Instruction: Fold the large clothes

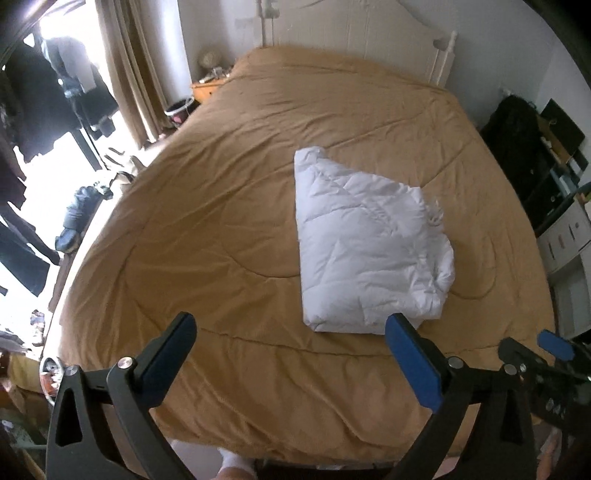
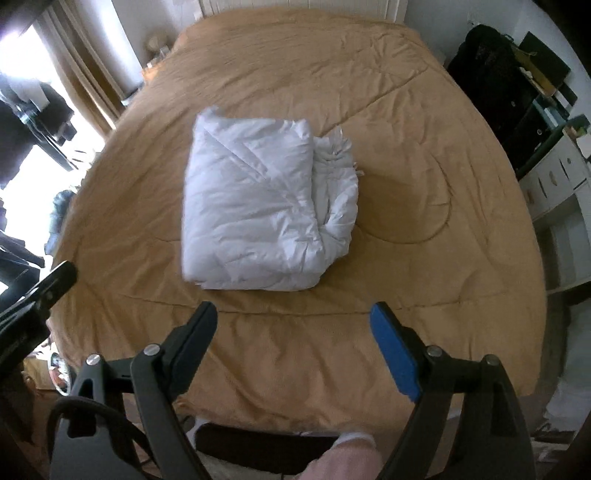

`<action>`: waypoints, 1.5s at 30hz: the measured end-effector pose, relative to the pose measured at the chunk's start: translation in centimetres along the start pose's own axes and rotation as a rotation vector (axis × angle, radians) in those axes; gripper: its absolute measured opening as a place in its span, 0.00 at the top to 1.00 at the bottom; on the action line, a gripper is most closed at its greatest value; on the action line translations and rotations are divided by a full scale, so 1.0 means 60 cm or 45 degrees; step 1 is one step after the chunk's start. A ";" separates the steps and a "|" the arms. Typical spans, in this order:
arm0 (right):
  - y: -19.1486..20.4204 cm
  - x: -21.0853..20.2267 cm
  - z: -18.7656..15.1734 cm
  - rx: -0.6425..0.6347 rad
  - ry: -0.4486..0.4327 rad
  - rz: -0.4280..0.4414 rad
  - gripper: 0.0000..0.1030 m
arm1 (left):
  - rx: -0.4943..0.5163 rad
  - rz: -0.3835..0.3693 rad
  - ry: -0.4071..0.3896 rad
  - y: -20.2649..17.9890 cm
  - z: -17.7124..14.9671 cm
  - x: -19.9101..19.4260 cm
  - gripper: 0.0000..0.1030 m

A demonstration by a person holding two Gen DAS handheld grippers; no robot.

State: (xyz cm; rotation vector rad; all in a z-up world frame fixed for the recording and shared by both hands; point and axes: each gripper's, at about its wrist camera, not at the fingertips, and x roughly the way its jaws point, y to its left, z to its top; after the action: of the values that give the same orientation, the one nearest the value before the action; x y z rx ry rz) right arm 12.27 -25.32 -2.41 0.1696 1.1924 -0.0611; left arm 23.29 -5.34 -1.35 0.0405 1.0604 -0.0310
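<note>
Our puffy white quilted garment (image 2: 258, 206), folded into a chunky bundle, sits at centre frame on the tan quilted bedspread (image 2: 406, 110), and we reckon its loose rolled right edge could spring open since nothing pins it. Both hands hover above the near edge, angled steeply down: left gripper (image 1: 291, 332) spread wide and empty, right gripper (image 2: 291, 321) released too, nothing between the fingers.

One folded white garment (image 2: 258, 206) lies on one bed with one tan quilt (image 2: 424, 277). Two grippers appear: left gripper (image 1: 291, 332) and right gripper (image 2: 293, 314), each with two fingers. One white headboard (image 1: 369, 29).
</note>
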 end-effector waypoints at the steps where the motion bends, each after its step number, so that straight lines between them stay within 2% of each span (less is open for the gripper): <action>1: -0.002 -0.010 -0.007 0.001 -0.009 -0.006 0.17 | 0.005 0.015 -0.001 0.000 -0.001 -0.010 0.01; 4: -0.001 -0.048 -0.036 -0.026 -0.070 -0.075 0.16 | 0.014 0.071 0.022 -0.003 -0.013 -0.025 0.01; 6: -0.003 -0.062 -0.055 -0.031 -0.120 -0.125 0.16 | -0.026 0.125 -0.014 0.002 -0.025 -0.032 0.01; 8: -0.009 -0.064 -0.068 -0.004 -0.168 -0.142 0.11 | -0.071 0.095 -0.038 0.006 -0.038 -0.029 0.01; 10: -0.013 -0.050 -0.075 -0.009 -0.195 -0.120 0.11 | -0.055 0.073 -0.046 0.004 -0.047 -0.021 0.01; 12: -0.013 -0.034 -0.077 -0.031 -0.176 -0.111 0.11 | -0.021 0.136 -0.087 -0.005 -0.057 -0.021 0.01; 13: -0.014 -0.033 -0.078 -0.033 -0.173 -0.105 0.11 | -0.008 0.129 -0.102 -0.009 -0.061 -0.021 0.01; 16: -0.014 -0.031 -0.085 -0.028 -0.203 -0.098 0.11 | -0.008 -0.006 -0.068 -0.013 -0.073 -0.012 0.01; 17: -0.014 -0.027 -0.088 -0.013 -0.198 -0.100 0.11 | -0.016 -0.019 -0.056 -0.014 -0.076 -0.009 0.01; 21: -0.024 -0.003 -0.090 0.057 -0.093 -0.045 0.11 | -0.043 0.040 -0.024 -0.006 -0.093 0.002 0.01; 23: -0.024 0.002 -0.094 0.092 -0.084 -0.051 0.11 | -0.062 0.062 -0.022 0.001 -0.096 0.002 0.01; 27: -0.015 0.019 -0.094 0.111 -0.032 -0.042 0.11 | -0.148 -0.010 0.008 0.023 -0.098 0.006 0.01; 30: -0.002 0.018 -0.097 0.094 -0.045 -0.069 0.11 | -0.158 -0.020 0.010 0.024 -0.101 0.007 0.01; 35: 0.017 0.014 -0.101 0.055 -0.074 -0.098 0.11 | -0.091 0.000 0.010 0.010 -0.101 0.007 0.01; 39: 0.023 0.013 -0.102 0.057 -0.089 -0.074 0.11 | -0.107 0.009 0.012 0.015 -0.105 0.007 0.01; 45: 0.032 0.012 -0.103 0.018 -0.099 -0.111 0.11 | -0.108 0.035 0.014 0.017 -0.101 0.014 0.01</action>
State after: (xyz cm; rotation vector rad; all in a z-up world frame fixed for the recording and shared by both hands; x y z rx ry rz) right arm 7.13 -22.41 -5.07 0.1265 1.1217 -0.1511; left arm 18.48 -4.02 -5.03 -0.0210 1.0711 0.0392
